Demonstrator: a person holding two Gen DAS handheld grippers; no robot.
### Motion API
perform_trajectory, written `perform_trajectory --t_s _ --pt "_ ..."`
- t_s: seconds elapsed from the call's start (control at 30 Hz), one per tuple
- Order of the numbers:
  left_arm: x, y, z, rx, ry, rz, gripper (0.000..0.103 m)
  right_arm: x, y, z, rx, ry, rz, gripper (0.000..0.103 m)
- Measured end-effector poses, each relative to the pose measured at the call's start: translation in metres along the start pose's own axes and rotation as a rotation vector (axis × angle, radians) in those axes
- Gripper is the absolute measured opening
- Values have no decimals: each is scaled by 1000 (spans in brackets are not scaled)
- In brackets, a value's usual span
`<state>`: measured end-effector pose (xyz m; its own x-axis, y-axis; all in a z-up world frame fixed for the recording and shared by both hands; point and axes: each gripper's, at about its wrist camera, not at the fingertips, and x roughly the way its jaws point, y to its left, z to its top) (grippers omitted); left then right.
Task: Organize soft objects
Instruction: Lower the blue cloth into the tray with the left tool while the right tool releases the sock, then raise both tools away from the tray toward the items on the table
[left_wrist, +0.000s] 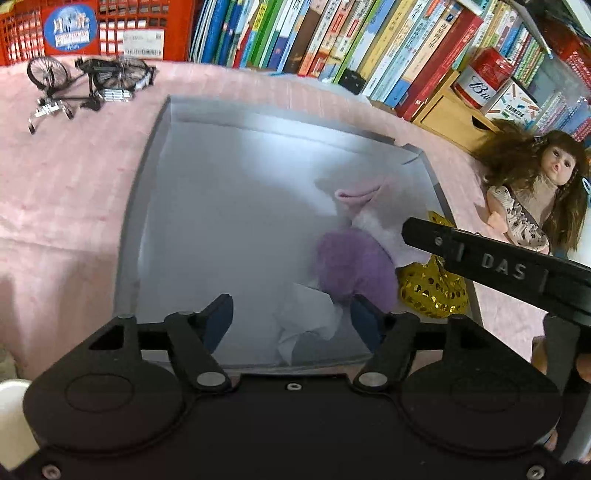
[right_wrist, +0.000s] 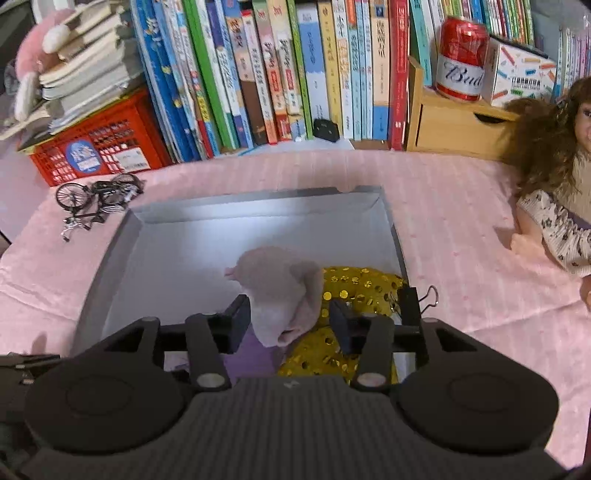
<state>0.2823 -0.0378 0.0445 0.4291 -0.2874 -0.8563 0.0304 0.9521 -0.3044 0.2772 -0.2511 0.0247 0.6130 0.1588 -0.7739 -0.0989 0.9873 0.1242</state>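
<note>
A grey shallow box (left_wrist: 147, 206) lies on the pink cloth; it also shows in the right wrist view (right_wrist: 110, 258). Inside it at the right lie a purple fuzzy piece (left_wrist: 351, 269), a pale pink sock (left_wrist: 354, 194), a white cloth (left_wrist: 306, 325) and a gold sequin piece (left_wrist: 432, 291). My left gripper (left_wrist: 291, 317) is open over the box's near edge, beside the white cloth. My right gripper (right_wrist: 290, 317) is open above the box, its jaws either side of the pale pink sock (right_wrist: 280, 284), with the gold sequin piece (right_wrist: 354, 284) to the right.
A doll (left_wrist: 532, 192) lies on the cloth right of the box. A small model bicycle (left_wrist: 88, 83) sits at the far left. Books (right_wrist: 277, 66), a red crate (right_wrist: 96, 147), a wooden drawer box (right_wrist: 454, 125) with a red can (right_wrist: 461, 59) line the back.
</note>
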Motion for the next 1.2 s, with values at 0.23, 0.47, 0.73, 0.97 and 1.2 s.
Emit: perform_trajectory --t_s 0.23,0.47,0.73,0.97,1.2 --pt "-24 -8 -12 65 -56 -1 74 -32 5 -14 -51 -76 42 72" --pt "-55 -20 -32 154 -146 -5 78 -76 1 -36 -112 -187 59 86" --pt "-84 -31 -64 256 -239 -5 83 -112 -9 -65 -129 -274 75 94" --pt "-103 -38 -94 304 -300 -33 86 -135 -11 -92 -145 -355 83 103" --pt "-120 -40 -127 331 -381 -44 88 -151 -12 -120 -157 -429 68 103"
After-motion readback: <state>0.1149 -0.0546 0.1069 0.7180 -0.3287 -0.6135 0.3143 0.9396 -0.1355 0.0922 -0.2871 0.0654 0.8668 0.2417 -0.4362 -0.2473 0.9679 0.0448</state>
